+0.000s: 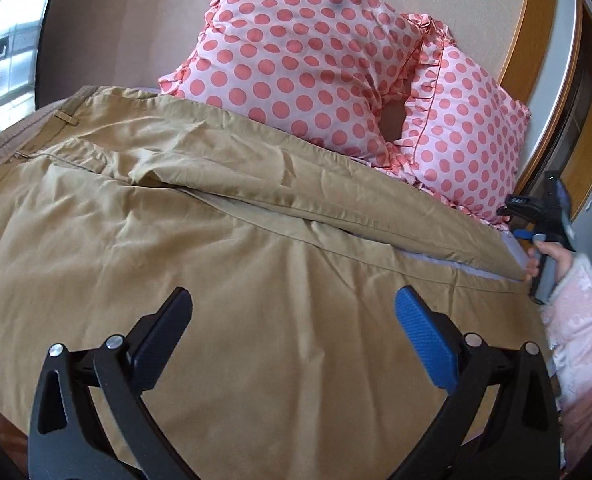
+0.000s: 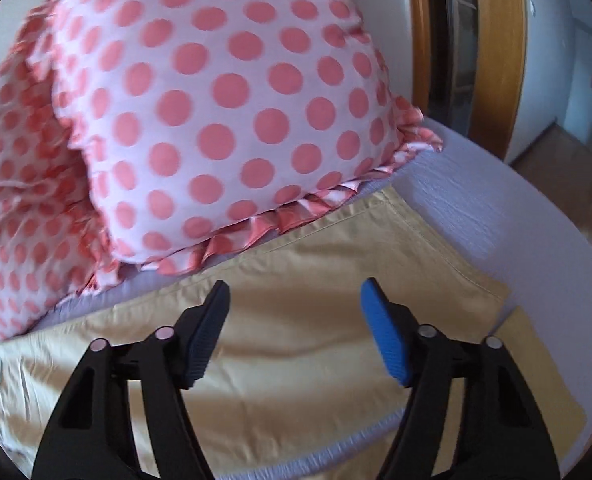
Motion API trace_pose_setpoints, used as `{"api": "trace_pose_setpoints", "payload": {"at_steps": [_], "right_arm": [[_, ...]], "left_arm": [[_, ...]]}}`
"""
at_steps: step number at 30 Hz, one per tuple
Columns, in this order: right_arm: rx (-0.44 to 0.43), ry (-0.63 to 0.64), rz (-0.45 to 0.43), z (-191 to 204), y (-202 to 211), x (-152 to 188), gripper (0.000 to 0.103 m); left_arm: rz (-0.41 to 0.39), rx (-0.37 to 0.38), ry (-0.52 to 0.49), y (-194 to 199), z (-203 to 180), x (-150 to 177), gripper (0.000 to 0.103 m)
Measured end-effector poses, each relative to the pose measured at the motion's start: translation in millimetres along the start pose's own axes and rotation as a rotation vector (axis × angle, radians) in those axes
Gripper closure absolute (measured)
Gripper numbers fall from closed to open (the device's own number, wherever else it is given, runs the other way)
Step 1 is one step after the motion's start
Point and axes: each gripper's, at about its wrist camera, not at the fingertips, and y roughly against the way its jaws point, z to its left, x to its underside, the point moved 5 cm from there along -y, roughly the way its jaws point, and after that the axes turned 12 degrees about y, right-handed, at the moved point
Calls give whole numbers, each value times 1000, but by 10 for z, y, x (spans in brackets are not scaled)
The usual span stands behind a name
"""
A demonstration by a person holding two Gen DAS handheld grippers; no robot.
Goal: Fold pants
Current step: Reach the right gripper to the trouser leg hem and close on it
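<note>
Tan pants [image 1: 216, 216] lie spread flat on the bed, waistband at the far left, both legs running to the right. My left gripper [image 1: 294, 300] is open and empty, hovering above the near leg. My right gripper [image 2: 296, 292] is open and empty, hovering above the far leg's hem end [image 2: 395, 248]. In the left wrist view the right gripper's body [image 1: 551, 216] and the hand holding it show at the right edge, by the leg ends.
Two pink polka-dot pillows [image 1: 315, 64] [image 2: 216, 112] rest against the headboard just behind the pants. The lavender bed sheet [image 2: 475, 200] shows past the hems. A wooden door frame [image 2: 495, 40] stands to the right, with floor beyond the bed edge.
</note>
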Motion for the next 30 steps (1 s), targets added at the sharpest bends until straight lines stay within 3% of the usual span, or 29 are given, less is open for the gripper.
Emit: {"api": "trace_pose_setpoints", "payload": {"at_steps": [2,6,9,12,13,16,20,24,26,30], "right_arm": [[29,-98,74,-118,-379,-162,43],[129,-152,139,-187,-871,-344,46],[207,-123,154,-170,-1048,-392,50],[263,-69,124,-171,-1073,-356,70],[264,-65,110,-200,-1056,-328,84],[140,-127,72,-368,-967,-225,98],[-78,-234,-70,-574,-398,12,99],[-267,-306,-171,-831,450,611,99],[-290,-331,-159,-895,716,972,99],[-327,-412,-32,-956,916,1403,98]], "left_arm": [[18,69,52,-61,10,-64,2],[13,70,41,-161,2,-172,2],[-10,51,4,-203,-30,-237,2],[-3,55,6,-236,-17,-257,2],[0,61,7,-243,-20,-251,2],[2,72,-5,-232,-25,-220,2],[-17,96,-21,-136,-26,-189,2],[-56,103,-22,-60,-6,-204,2],[-71,108,-8,-48,4,-217,2],[-144,136,-18,19,-61,-245,2]]}}
